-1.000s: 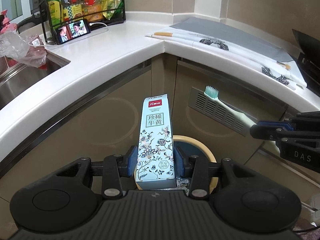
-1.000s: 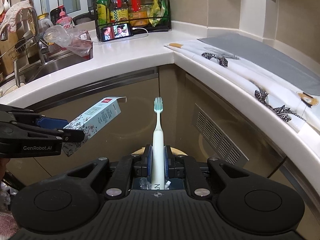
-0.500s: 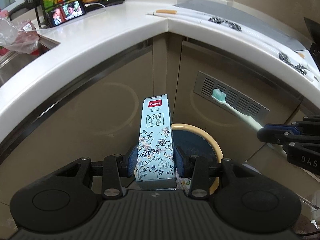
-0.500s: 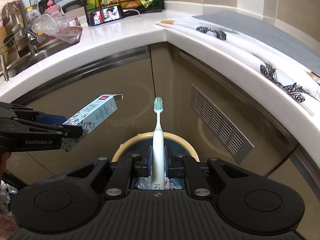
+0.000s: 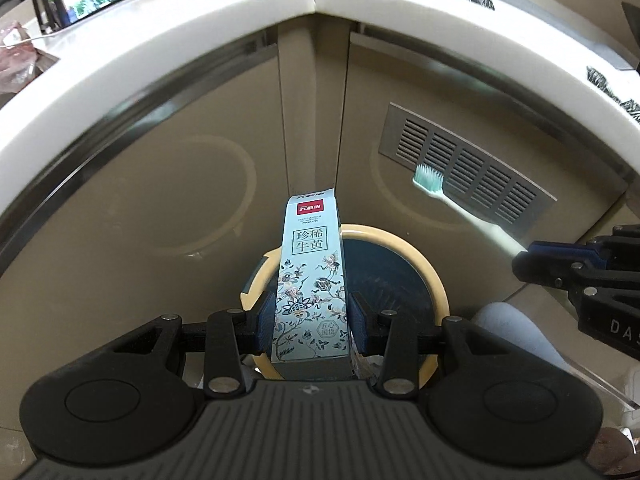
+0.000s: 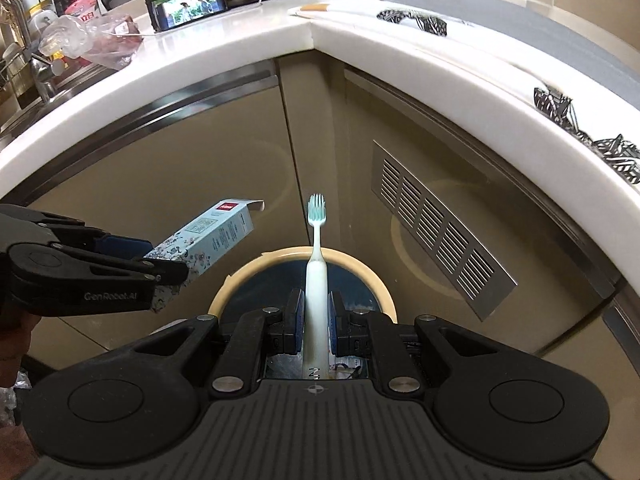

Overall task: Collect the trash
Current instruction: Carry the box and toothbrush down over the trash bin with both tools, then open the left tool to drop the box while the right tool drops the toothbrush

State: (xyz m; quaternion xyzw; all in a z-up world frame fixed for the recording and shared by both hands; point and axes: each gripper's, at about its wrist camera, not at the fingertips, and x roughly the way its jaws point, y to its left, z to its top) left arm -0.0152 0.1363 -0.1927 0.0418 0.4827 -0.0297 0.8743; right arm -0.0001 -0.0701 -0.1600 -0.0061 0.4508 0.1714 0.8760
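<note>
My left gripper [image 5: 312, 316] is shut on a pale blue toothpaste box [image 5: 312, 272] with a flower print, which points away over a round bin [image 5: 430, 280] with a cream rim and a dark inside. My right gripper [image 6: 316, 312] is shut on the white handle of a toothbrush [image 6: 316, 256] with green bristles, upright above the same bin [image 6: 360, 268]. In the right wrist view the toothpaste box [image 6: 212, 240] and the left gripper [image 6: 172, 276] come in from the left. In the left wrist view the toothbrush [image 5: 452, 204] and the right gripper [image 5: 524, 258] enter from the right.
Beige cabinet doors [image 6: 168, 184] form a corner behind the bin, with a metal vent grille [image 6: 436, 236] on the right door. A white counter [image 6: 224, 52] runs above, bearing a phone [image 6: 192, 6], a rack of bottles and a plastic bag [image 6: 80, 38] by the sink.
Both grippers have sunk below the counter's edge and tipped further down over the bin. The bin's opening now shows much more fully. Both grips are unchanged.
</note>
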